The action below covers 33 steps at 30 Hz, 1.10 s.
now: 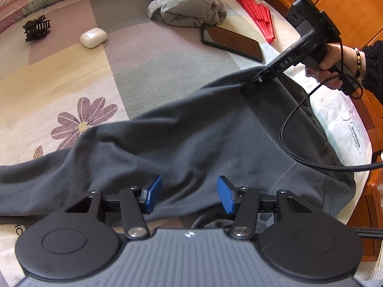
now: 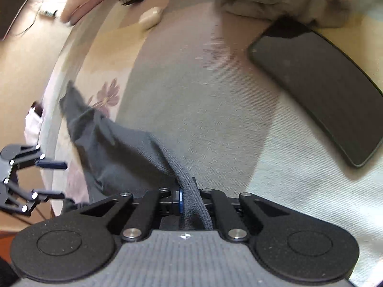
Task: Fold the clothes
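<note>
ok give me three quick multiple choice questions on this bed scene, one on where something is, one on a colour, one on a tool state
1. Where does the phone lie?
A. on the floor
B. on the bed beside the red fan
C. on the dark grey garment

2. What colour are the left tool pads?
A. blue
B. green
C. white

3. What state is the right tool in?
A. open, empty
B. shut on the garment's ribbed edge
C. shut on the phone

Answers: 1 B, it rests on the sheet by the fan. 2 A, both pads show blue. 3 B, ribbed fabric runs between its closed fingers.

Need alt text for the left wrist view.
The open left gripper hovers over a dark grey garment on a patchwork bedspread, while the right gripper pinches the garment's far edge. Behind lie a black smartphone and a white earbud case.
</note>
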Tool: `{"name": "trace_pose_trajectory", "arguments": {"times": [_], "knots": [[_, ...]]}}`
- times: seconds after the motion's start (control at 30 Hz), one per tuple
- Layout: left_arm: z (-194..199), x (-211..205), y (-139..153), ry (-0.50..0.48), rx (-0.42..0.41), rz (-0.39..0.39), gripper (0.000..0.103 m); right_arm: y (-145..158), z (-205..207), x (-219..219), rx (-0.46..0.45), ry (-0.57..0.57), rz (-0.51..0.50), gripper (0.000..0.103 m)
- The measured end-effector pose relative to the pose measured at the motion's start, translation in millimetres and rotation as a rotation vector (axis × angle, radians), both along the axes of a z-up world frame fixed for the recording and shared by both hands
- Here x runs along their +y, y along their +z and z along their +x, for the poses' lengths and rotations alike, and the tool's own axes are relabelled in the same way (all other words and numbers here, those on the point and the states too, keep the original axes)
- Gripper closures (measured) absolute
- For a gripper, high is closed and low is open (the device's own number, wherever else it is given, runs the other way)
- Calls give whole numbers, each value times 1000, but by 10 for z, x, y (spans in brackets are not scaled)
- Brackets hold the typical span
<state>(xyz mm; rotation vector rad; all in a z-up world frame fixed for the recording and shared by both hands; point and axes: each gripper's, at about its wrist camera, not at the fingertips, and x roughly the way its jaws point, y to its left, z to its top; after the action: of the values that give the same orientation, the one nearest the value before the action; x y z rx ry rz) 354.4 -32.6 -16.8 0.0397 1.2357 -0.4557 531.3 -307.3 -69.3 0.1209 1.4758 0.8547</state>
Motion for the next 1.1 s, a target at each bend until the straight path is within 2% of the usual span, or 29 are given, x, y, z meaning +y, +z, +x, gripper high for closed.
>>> {"name": "trace_pose_trajectory", "arguments": {"times": [0.07, 0.13, 0.27, 0.33, 0.47, 0.53, 0.63, 0.7, 0.73, 0.77, 0.8, 1.0, 1.1], "knots": [[7, -5, -10, 0, 3, 7, 51, -41, 0, 5, 8, -9, -14, 89], [11, -11, -20, -2, 5, 11, 51, 1, -5, -47, -9, -29, -8, 86], [8, -27, -39, -11, 8, 11, 51, 208, -18, -321, -63, -118, 18, 66], [14, -43, -54, -14, 9, 8, 51, 324, -28, -529, -89, -170, 25, 64], [33, -101, -77, -25, 10, -3, 51, 309, -148, -932, -113, -189, -82, 55], [48, -142, -90, -39, 10, -6, 51, 298, -209, -1133, -125, -197, -137, 54], [73, -210, -118, -56, 12, -6, 51, 120, -359, -1120, -132, -132, -206, 54], [82, -245, -134, -66, 14, -5, 51, 45, -466, -1004, -177, -63, -244, 54], [85, -262, -142, -72, 15, -4, 51, 52, -485, -980, -190, -55, -257, 56], [86, -277, -151, -76, 18, -1, 51, 64, -502, -960, -202, -50, -270, 81], [87, -292, -161, -81, 21, 3, 51, 75, -518, -939, -215, -44, -283, 100], [89, -332, -133, -90, 14, 9, 51, 142, -618, -817, -290, -12, -359, 99], [86, -320, -116, -81, 8, 17, 51, 177, -561, -930, -299, -78, -392, 100]]}}
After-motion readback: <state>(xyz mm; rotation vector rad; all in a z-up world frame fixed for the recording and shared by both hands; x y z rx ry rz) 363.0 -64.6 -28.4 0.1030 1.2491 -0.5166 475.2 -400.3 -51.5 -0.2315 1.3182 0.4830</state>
